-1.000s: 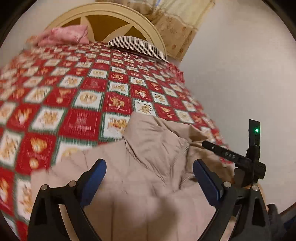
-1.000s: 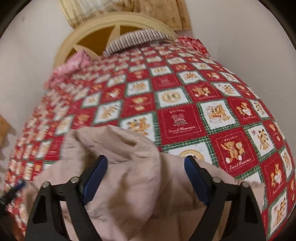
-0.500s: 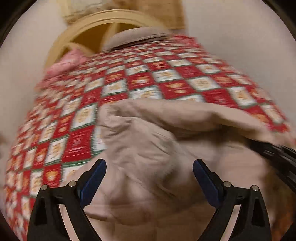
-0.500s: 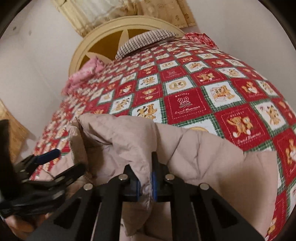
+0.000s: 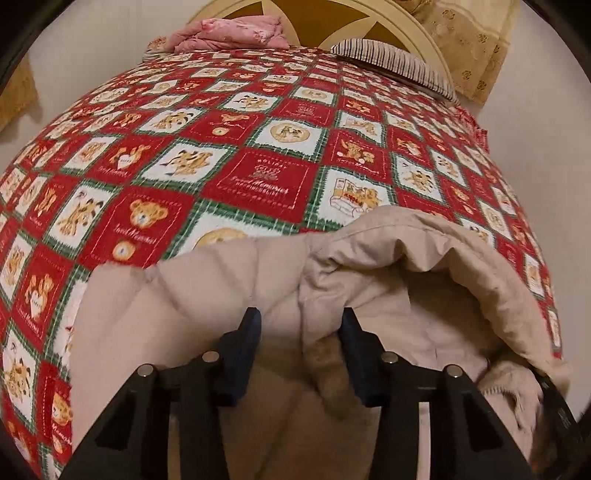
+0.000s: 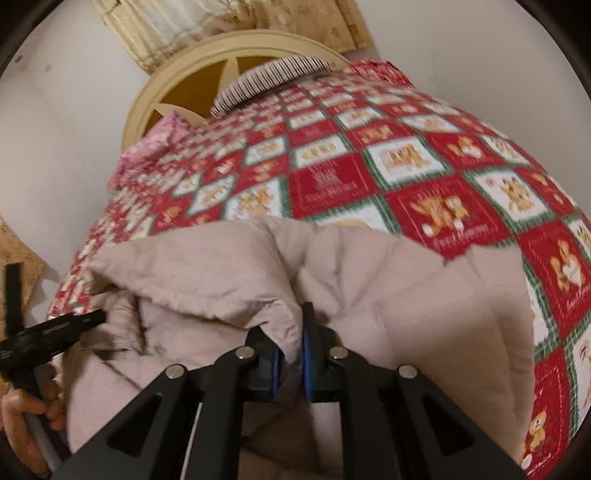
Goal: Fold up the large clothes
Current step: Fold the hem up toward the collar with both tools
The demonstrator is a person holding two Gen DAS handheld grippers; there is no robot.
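Basically, the right gripper (image 6: 291, 354) is clamped on the beige jacket's (image 6: 388, 295) fold; the left gripper (image 5: 299, 347) (half-closed) straddles another fold, not pinching.

A bed (image 5: 258, 155) fills the view, spread with a red, white and green teddy-bear quilt. At its head, a cream arched headboard (image 6: 236, 55), a striped pillow (image 5: 395, 62) and a pink bundle (image 5: 229, 33). Plain pale walls (image 6: 62, 110); beige patterned curtains (image 5: 465, 40) behind.
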